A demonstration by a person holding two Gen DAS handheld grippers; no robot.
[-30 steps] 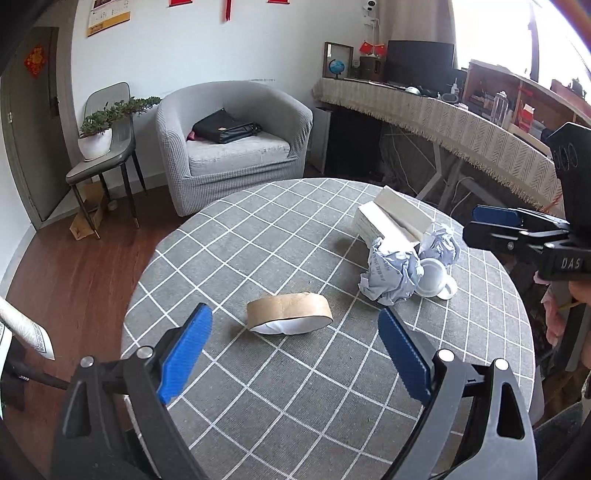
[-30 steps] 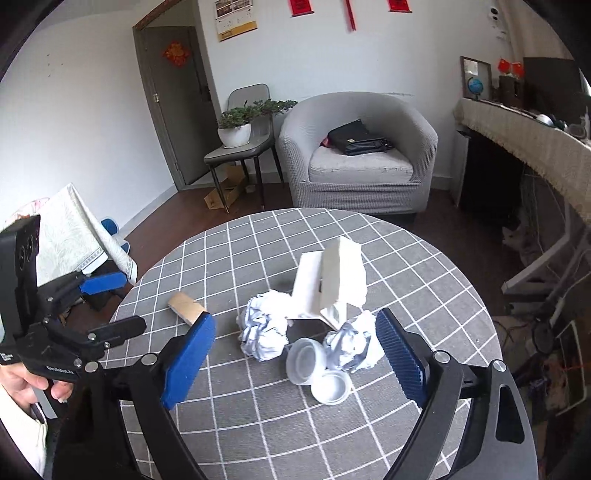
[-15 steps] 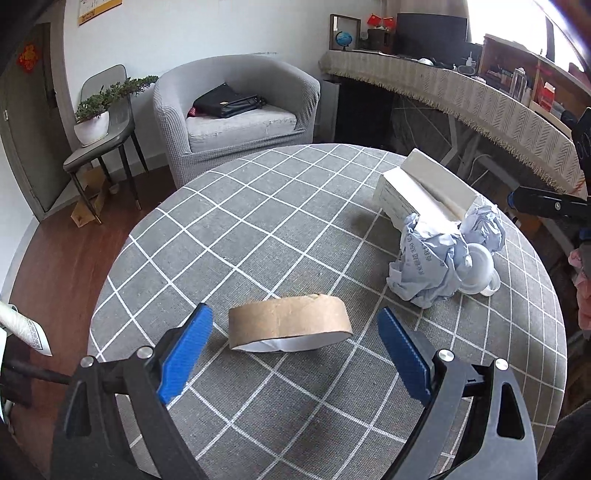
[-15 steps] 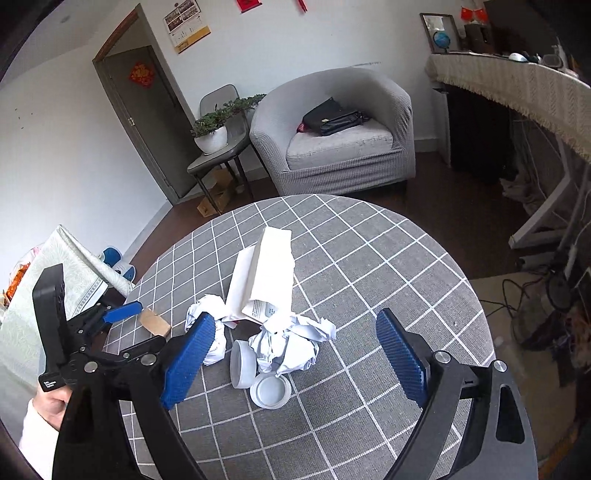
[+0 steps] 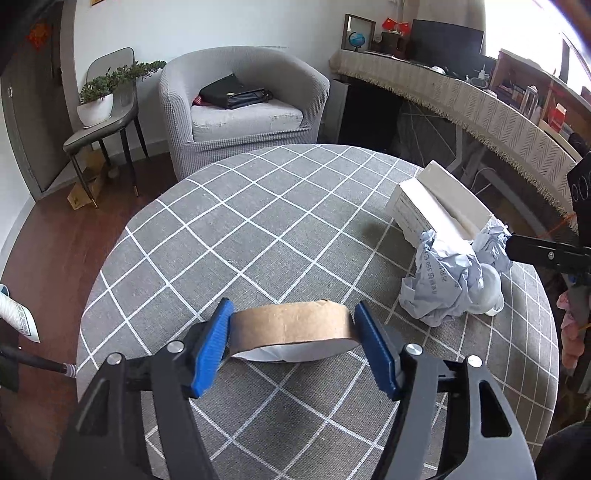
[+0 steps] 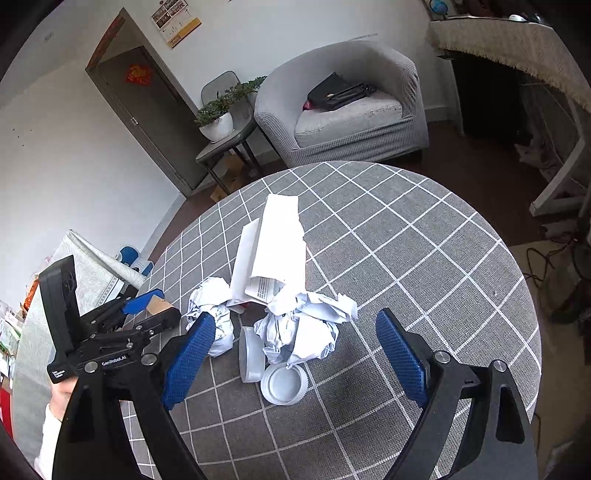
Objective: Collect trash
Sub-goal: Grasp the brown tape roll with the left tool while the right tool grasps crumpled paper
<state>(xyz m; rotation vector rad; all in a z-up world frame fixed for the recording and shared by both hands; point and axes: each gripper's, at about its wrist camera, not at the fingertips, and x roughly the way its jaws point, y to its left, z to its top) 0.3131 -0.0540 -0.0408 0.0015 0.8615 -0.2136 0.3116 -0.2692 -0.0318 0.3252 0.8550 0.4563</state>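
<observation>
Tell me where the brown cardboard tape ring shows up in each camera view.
Left wrist: cardboard ring, lower centre, between the closing left tool pads.
Right wrist: only a brown sliver at far left, inside that tool.
Shared landmark: grey armchair.

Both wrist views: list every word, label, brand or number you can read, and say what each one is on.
"GenRobot.AI": on the left gripper, black body, right wrist view.
Small white label beside it on the same body: too small to read.
Print on the crumpled paper: digits and characters, too creased to read reliably.
Print on the white carton, lower flap: too small to read.
Wall calendar: blurred.
Red ornament on the door: unreadable.
</observation>
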